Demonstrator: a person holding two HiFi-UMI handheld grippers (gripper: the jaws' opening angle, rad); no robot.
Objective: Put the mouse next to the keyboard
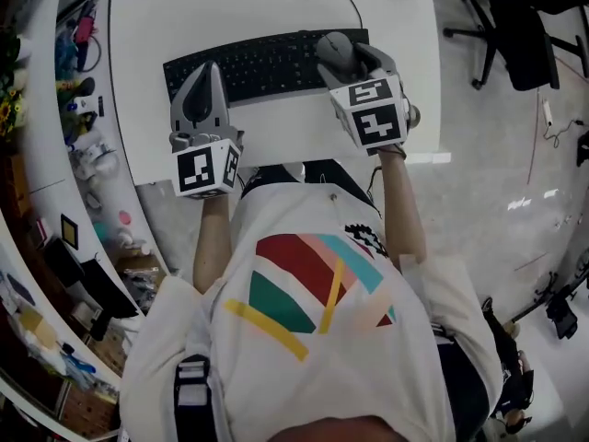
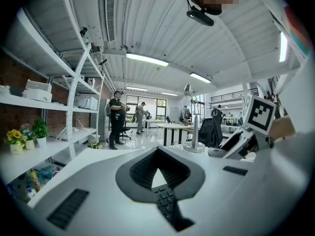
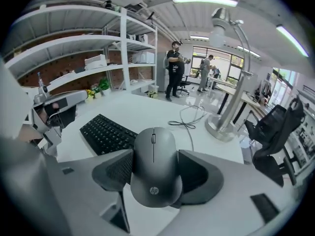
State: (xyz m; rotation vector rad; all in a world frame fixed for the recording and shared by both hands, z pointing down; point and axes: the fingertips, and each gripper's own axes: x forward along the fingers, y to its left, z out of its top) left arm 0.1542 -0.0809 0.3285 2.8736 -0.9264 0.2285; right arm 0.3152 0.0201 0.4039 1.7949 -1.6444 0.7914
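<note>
On the white table (image 1: 276, 145) lies a black keyboard (image 1: 262, 63), also seen in the right gripper view (image 3: 106, 132). My right gripper (image 1: 342, 55) is shut on a grey mouse (image 1: 333, 46) and holds it in the air over the keyboard's right end. In the right gripper view the mouse (image 3: 153, 168) sits between the two dark pads (image 3: 112, 170) of the right gripper (image 3: 155, 173). My left gripper (image 1: 204, 70) hovers over the keyboard's left part. Its jaws (image 2: 157, 151) meet at the tips with nothing between them.
A desk lamp (image 3: 224, 73) and a loose black cable (image 3: 189, 117) stand at the table's far side. Shelves with small items (image 1: 64, 136) run along the left. An office chair (image 1: 525, 26) is at the right. People stand far back in the room (image 3: 174, 68).
</note>
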